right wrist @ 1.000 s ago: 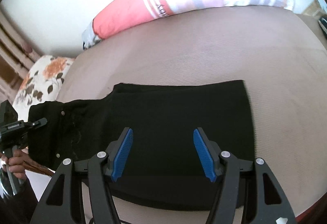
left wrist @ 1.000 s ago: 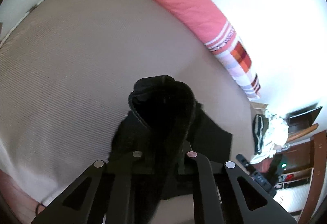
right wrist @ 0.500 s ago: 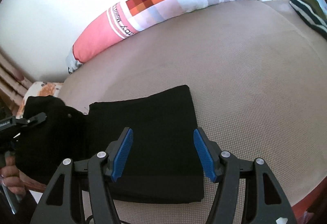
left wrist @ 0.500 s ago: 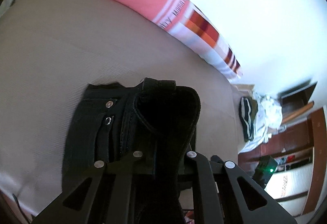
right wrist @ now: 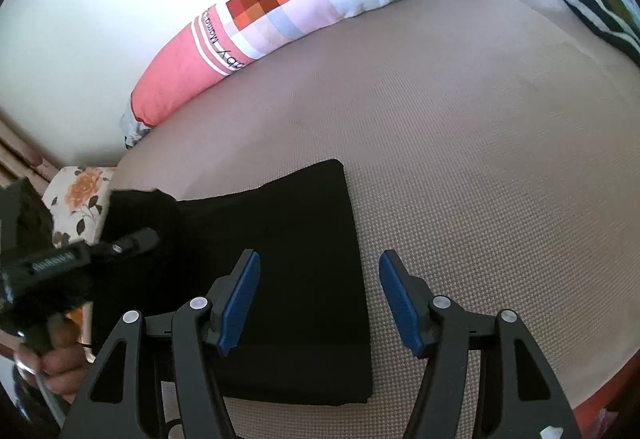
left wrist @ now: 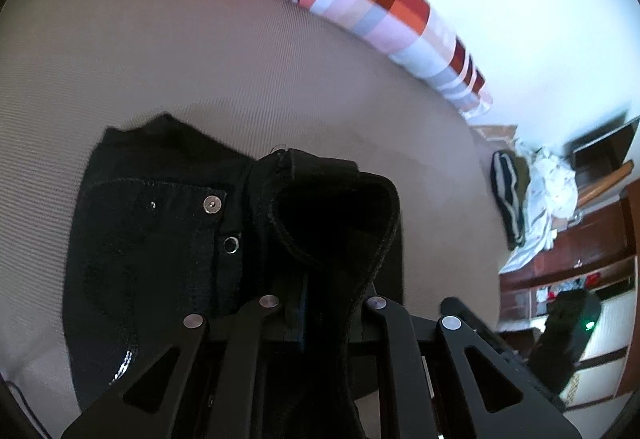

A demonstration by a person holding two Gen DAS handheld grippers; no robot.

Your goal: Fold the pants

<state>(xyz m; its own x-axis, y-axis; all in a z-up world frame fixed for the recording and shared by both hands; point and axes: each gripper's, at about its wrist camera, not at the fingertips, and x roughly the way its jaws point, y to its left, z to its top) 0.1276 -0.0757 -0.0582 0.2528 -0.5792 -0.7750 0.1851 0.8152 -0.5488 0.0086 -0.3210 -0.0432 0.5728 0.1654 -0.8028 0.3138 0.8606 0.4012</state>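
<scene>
Black pants point(right wrist: 296, 263) lie folded flat on the beige bed point(right wrist: 460, 167). My left gripper point(left wrist: 316, 319) is shut on the waistband end point(left wrist: 336, 223), which stands up in a curl over the folded stack; two metal buttons point(left wrist: 212, 205) show beside it. In the right wrist view the left gripper point(right wrist: 128, 245) comes in from the left with the dark cloth bunched at its tip. My right gripper point(right wrist: 320, 295) hovers open above the stack's right edge, its blue pads point(right wrist: 242, 299) touching nothing.
A long pink and checked bolster point(right wrist: 304, 11) lies along the white wall at the back. A floral pillow point(right wrist: 76, 203) sits at the left. Striped clothes point(left wrist: 508, 199) and a cluttered wooden shelf point(left wrist: 580, 271) stand beyond the bed's right end. A hand point(right wrist: 52, 359) holds the left gripper.
The left gripper has carried the waistband end rightward over the folded stack. The right gripper has shifted right, so the stack's right edge now lies between its fingers.
</scene>
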